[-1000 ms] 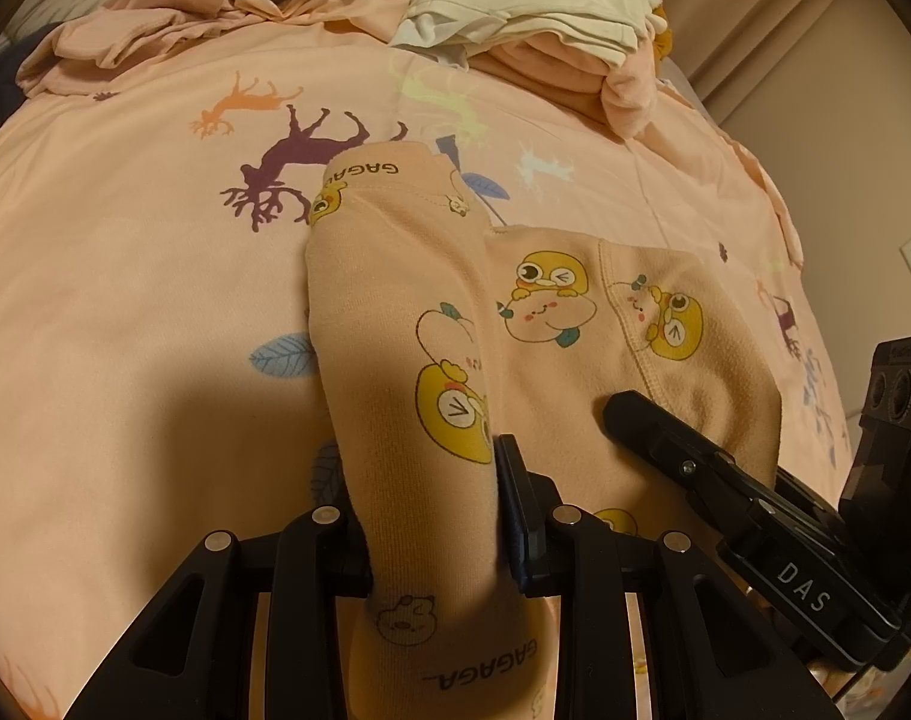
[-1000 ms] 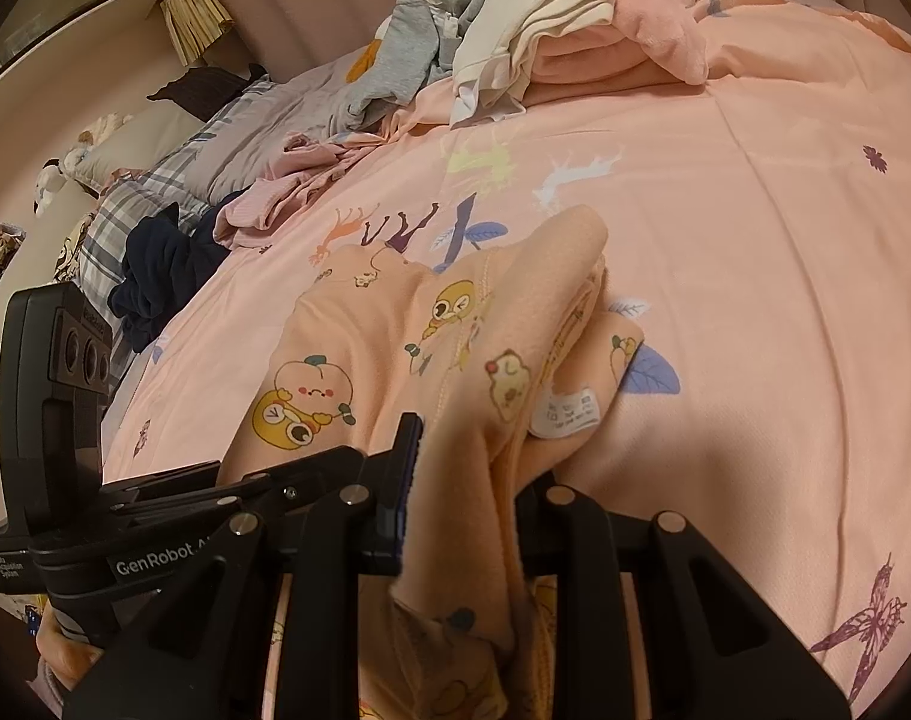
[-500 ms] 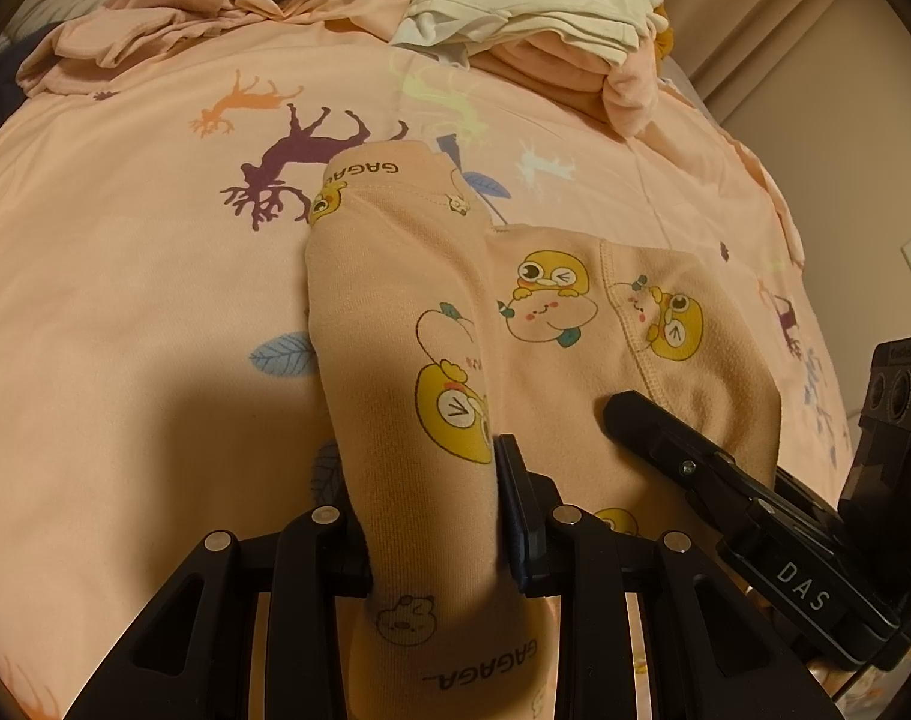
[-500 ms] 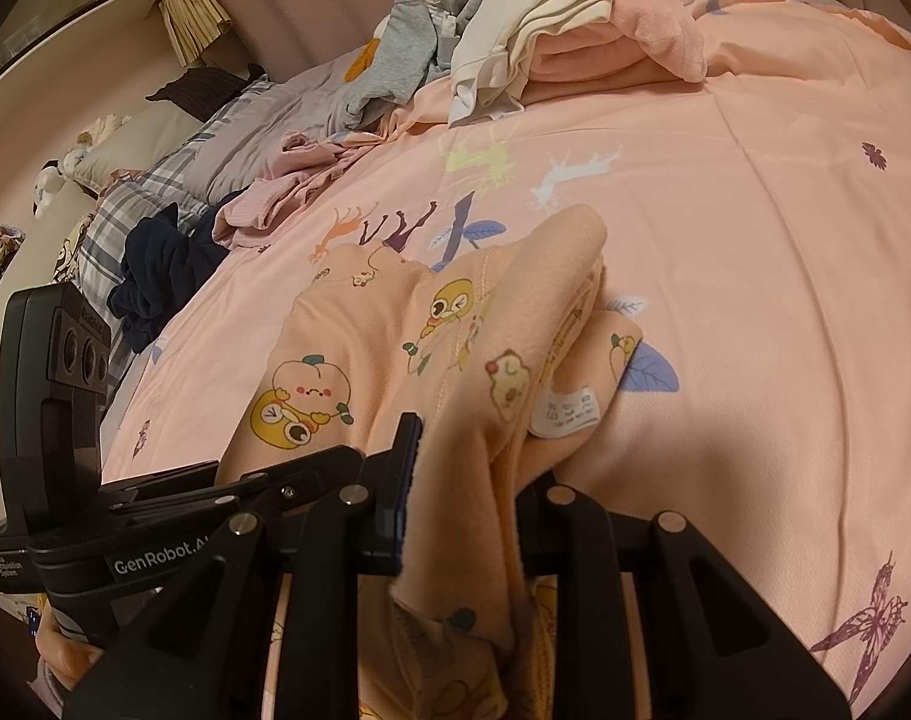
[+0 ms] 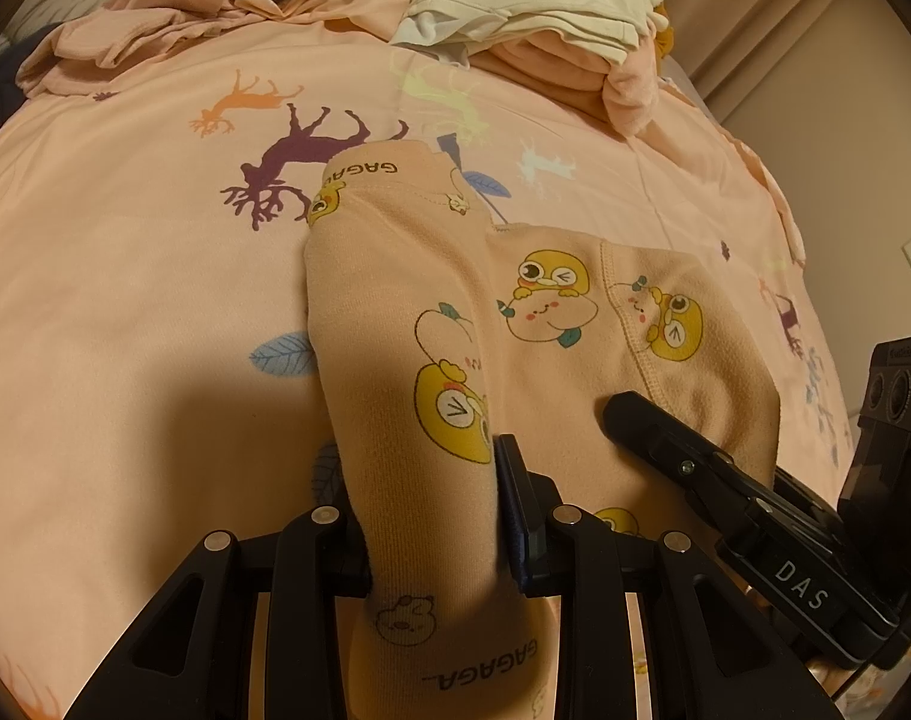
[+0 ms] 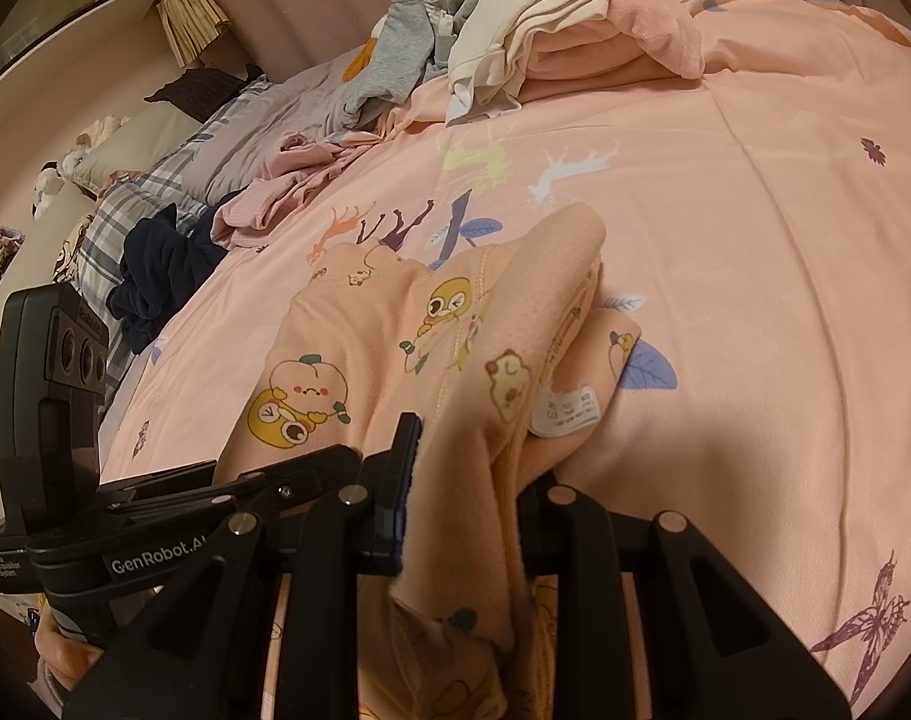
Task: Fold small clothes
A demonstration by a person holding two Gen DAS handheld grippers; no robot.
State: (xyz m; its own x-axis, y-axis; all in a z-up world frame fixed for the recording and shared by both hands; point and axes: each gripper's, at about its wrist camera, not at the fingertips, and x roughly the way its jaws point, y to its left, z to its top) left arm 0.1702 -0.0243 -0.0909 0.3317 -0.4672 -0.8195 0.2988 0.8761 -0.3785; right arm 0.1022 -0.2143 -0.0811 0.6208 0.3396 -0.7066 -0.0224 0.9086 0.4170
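Note:
Small peach trousers printed with yellow chicks and peaches lie on a pink bedspread. My left gripper is shut on one trouser leg, whose "GAGAGA" cuff hangs toward the camera. My right gripper is shut on the other side of the trousers, with a white care label showing on the turned-over cloth. The right gripper's black finger lies across the trousers in the left wrist view. The left gripper body shows in the right wrist view.
A stack of folded white and pink clothes sits at the far side of the bed. Loose grey, pink and dark blue garments lie to its left. A wall with curtain stands to the right.

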